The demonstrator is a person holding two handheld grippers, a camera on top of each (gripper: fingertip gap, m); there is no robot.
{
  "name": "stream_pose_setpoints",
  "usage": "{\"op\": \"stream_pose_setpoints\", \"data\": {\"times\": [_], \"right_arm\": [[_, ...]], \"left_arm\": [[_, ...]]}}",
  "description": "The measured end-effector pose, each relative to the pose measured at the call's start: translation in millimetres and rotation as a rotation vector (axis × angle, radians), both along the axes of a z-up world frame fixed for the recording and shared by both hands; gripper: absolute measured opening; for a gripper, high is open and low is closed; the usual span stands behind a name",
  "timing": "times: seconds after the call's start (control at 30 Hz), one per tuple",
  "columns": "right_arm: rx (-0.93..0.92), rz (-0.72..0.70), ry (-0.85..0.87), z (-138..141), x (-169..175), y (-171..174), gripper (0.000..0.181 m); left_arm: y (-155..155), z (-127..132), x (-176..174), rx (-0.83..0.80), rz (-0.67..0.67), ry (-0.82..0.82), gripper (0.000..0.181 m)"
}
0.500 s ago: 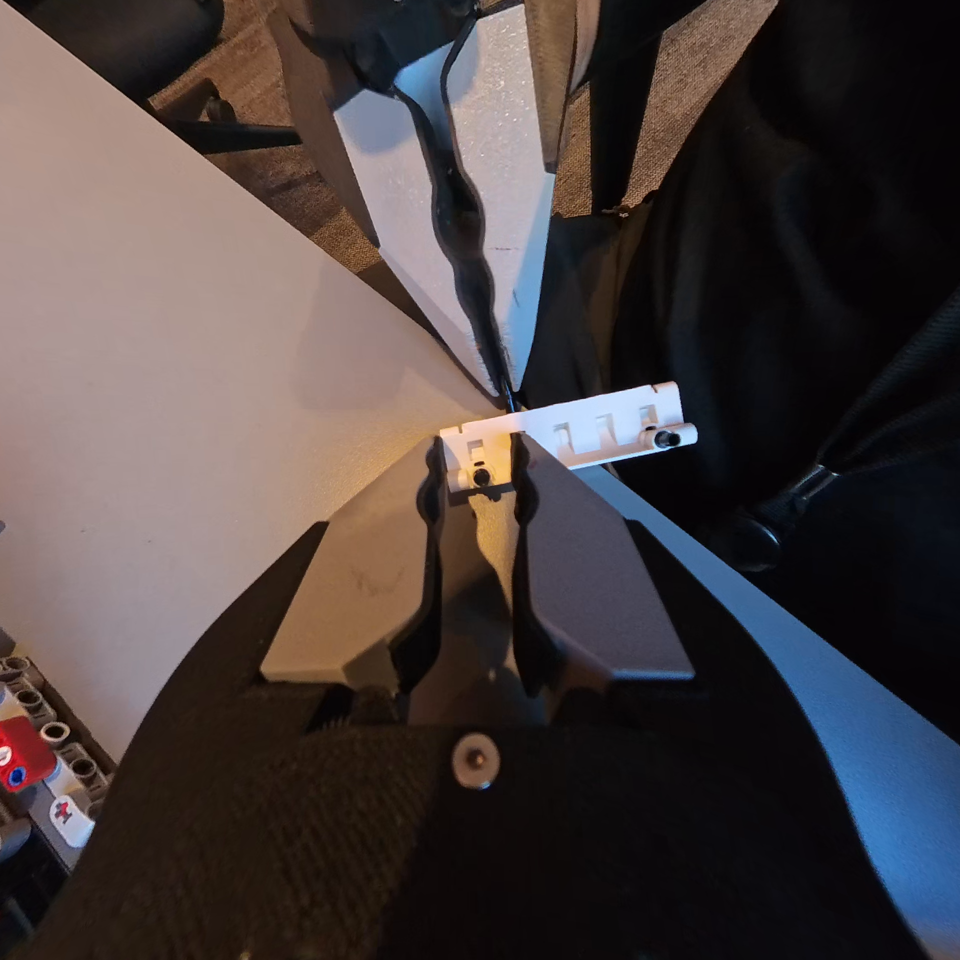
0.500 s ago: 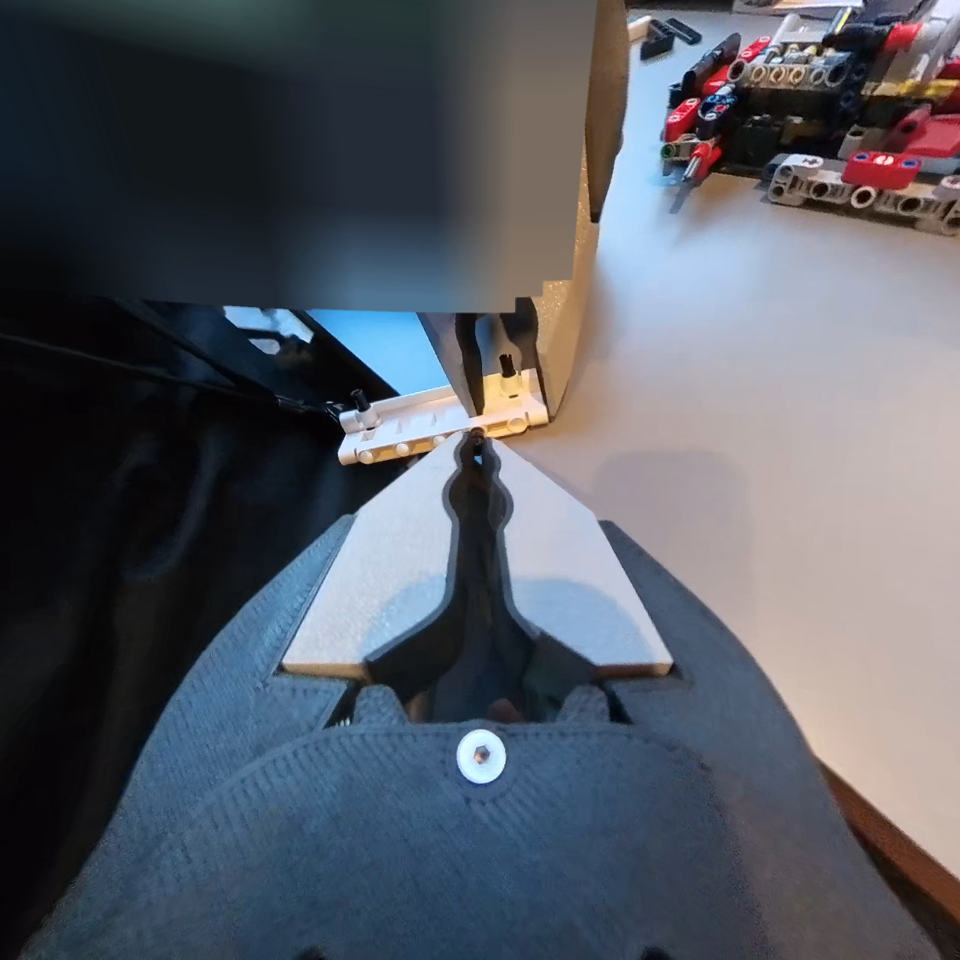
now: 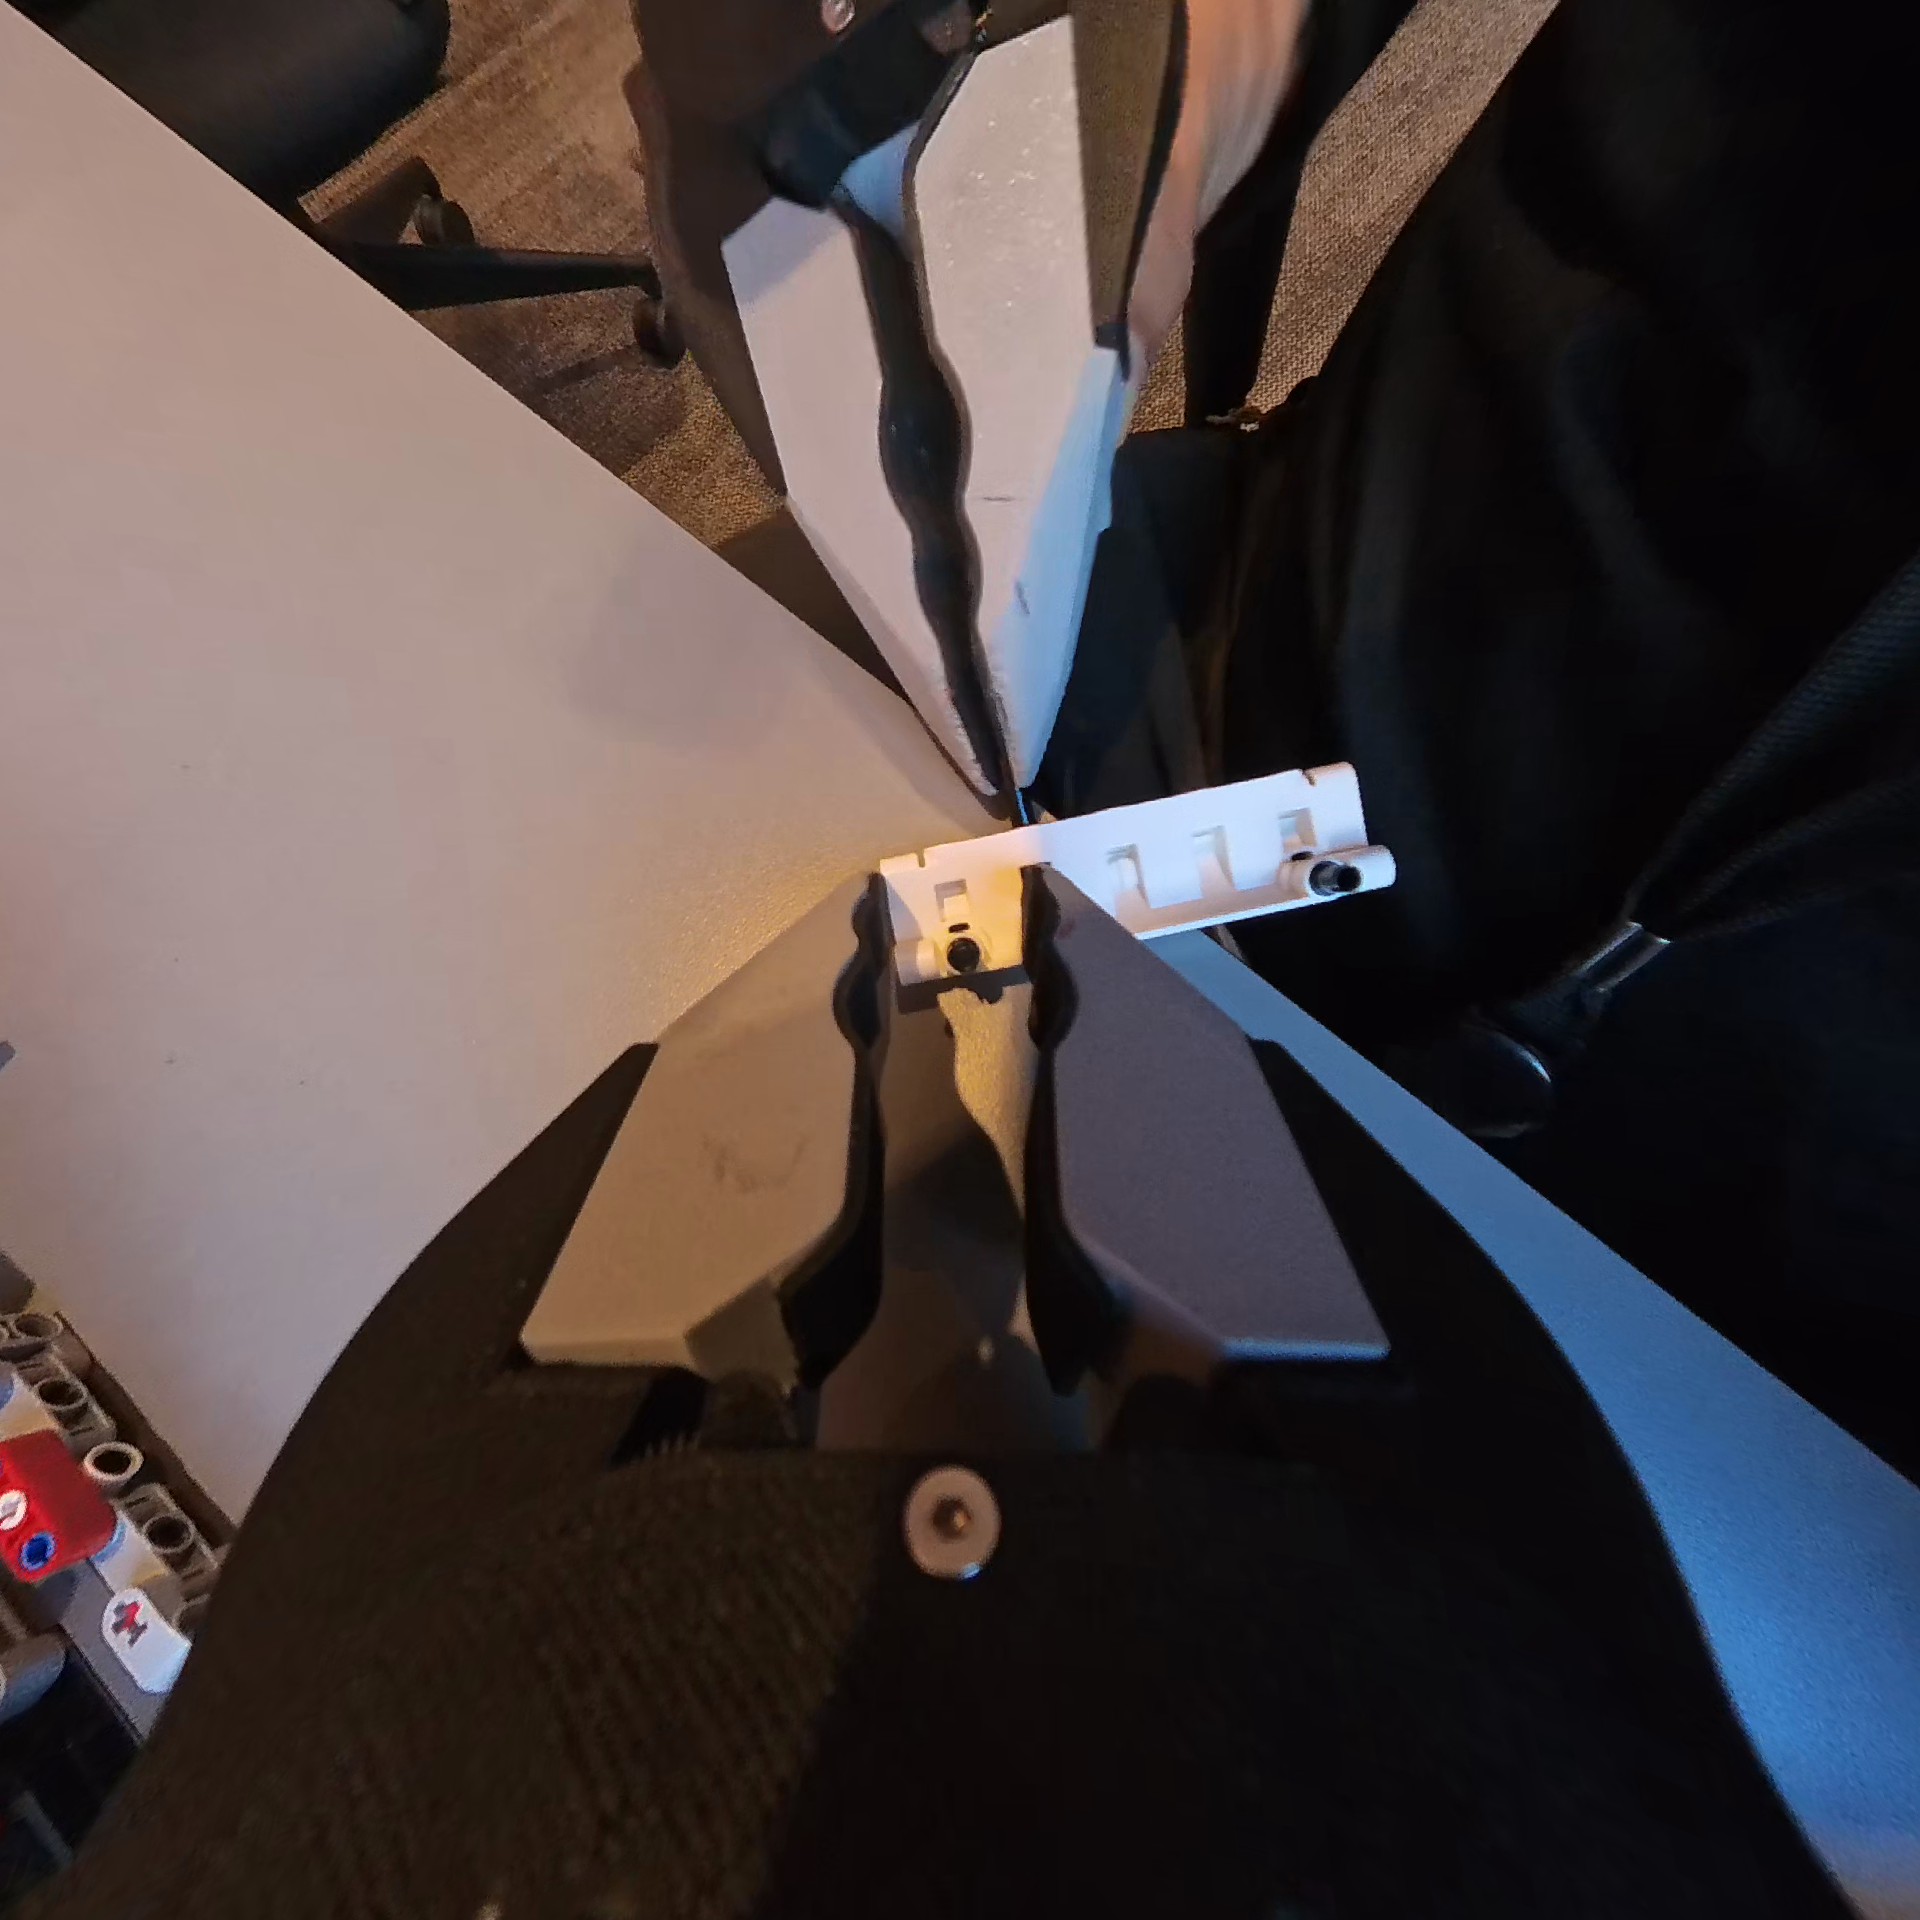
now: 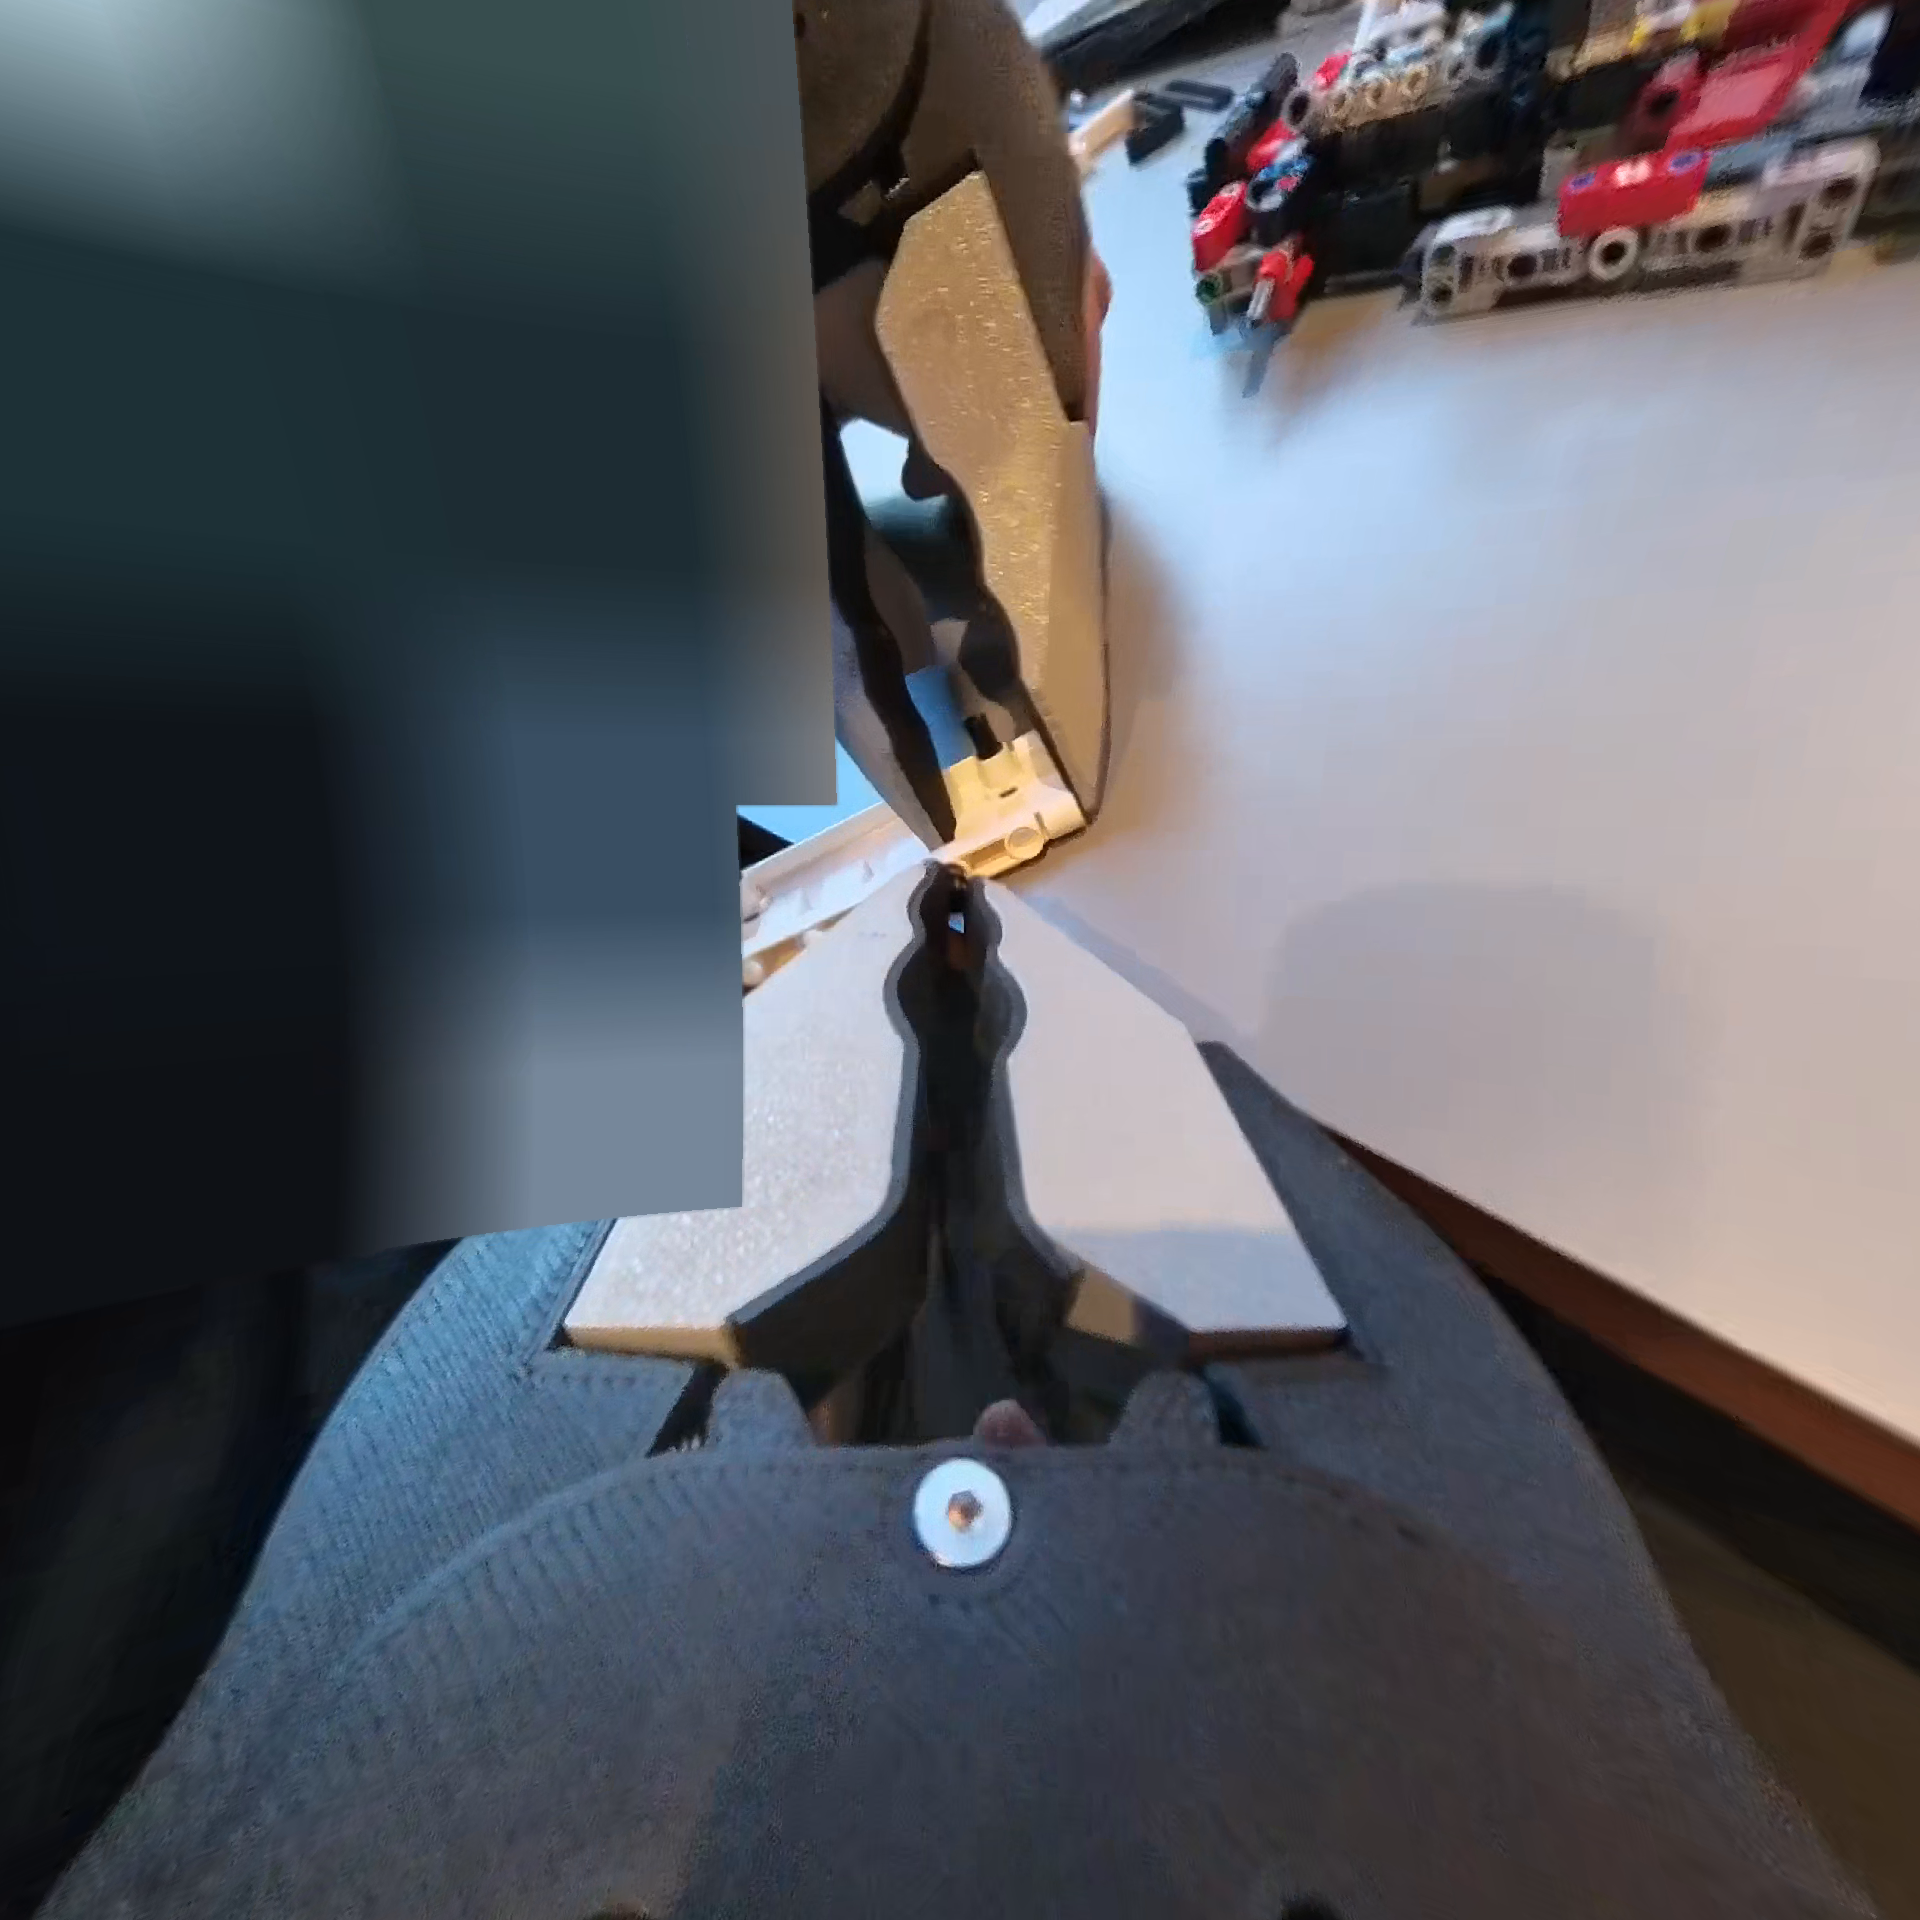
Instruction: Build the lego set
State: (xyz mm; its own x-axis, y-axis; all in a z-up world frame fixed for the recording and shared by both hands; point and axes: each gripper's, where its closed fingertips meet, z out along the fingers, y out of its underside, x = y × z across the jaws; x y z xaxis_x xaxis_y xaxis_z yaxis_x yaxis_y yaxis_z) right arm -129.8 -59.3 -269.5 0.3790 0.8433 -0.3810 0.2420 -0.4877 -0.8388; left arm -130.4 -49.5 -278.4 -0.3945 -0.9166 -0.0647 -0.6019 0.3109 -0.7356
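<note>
My left gripper [image 3: 961, 920] is shut on the left end of a long white lego panel [image 3: 1195, 862], held over the table edge. Black pins sit in the panel, one between my fingers [image 3: 961, 951] and one at its far right end [image 3: 1330, 878]. My right gripper [image 4: 951, 894] is shut on a small black pin [image 4: 951, 906], its tip against the panel's edge [image 4: 1013, 836]. The right gripper [image 3: 1003, 769] comes down from above in the left wrist view. The left gripper [image 4: 1003, 821] shows beyond it in the right wrist view.
A partly built red, black and grey lego model [image 4: 1558, 187] lies at the far right of the white table [image 4: 1507, 727]; part of it shows at the lower left [image 3: 62, 1507]. Loose black pieces [image 4: 1174, 109] lie nearby. Dark clothing and a strap [image 3: 1558, 1018] are beyond the table edge. The tips of both grippers are at nearly the same place.
The two grippers have drawn closer together. The right gripper's tip now sits tight on the panel's edge, and the panel looks more turned toward the right wrist camera.
</note>
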Motion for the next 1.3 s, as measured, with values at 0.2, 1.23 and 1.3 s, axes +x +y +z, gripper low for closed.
{"op": "stream_pose_setpoints", "data": {"times": [0.2, 1.23, 1.3], "right_arm": [[0.232, 0.118, -0.107, 0, 0, -1, 0.001], [0.268, 0.152, -0.098, 0, 0, 0, 0.001], [0.266, 0.133, -0.071, 5, 5, 2, 0.0]], "left_arm": [[0, 0, 0, 0.003, 0.0, -0.001, 0.023], [3, 0, 1, 0.014, 0.014, -0.01, 0.023], [3, 0, 1, 0.013, 0.014, -0.009, 0.023]]}}
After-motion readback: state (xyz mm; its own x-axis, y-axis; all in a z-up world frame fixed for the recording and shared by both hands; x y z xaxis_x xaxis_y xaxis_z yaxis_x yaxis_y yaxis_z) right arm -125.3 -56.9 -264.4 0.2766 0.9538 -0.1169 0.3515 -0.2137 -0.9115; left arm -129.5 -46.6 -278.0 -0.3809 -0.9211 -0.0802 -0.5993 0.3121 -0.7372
